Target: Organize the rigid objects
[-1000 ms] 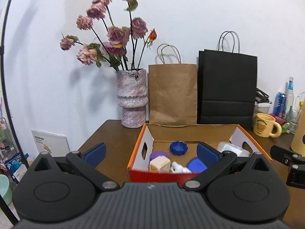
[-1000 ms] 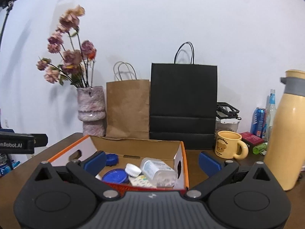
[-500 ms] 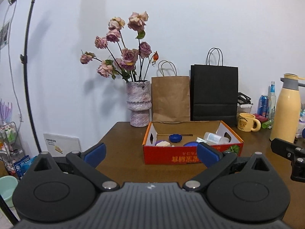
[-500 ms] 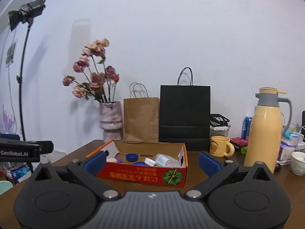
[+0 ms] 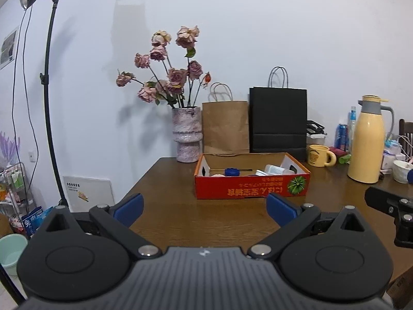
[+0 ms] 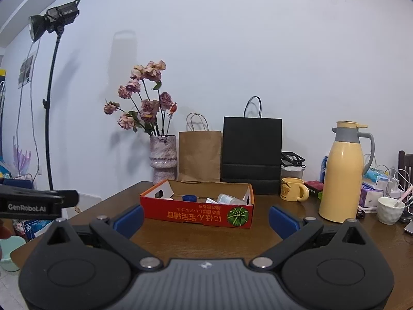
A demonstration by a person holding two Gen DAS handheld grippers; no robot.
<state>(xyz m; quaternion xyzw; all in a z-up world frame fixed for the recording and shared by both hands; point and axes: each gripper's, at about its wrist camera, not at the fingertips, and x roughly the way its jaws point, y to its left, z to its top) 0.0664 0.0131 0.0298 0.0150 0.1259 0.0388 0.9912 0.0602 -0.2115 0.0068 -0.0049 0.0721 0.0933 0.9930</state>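
A red and orange cardboard box stands on the brown table; it also shows in the right wrist view. Inside it lie a blue cap, a clear plastic bottle and other small items, mostly hidden by the box wall. My left gripper is open and empty, well back from the box. My right gripper is open and empty, also back from the box. The right gripper's body shows at the right edge of the left wrist view.
Behind the box stand a vase of dried roses, a brown paper bag and a black paper bag. To the right are a yellow mug, a yellow thermos and a white cup. A light stand stands at the left.
Both grippers have pulled back and away from the box, which now looks smaller and farther off. Both stay open and empty.
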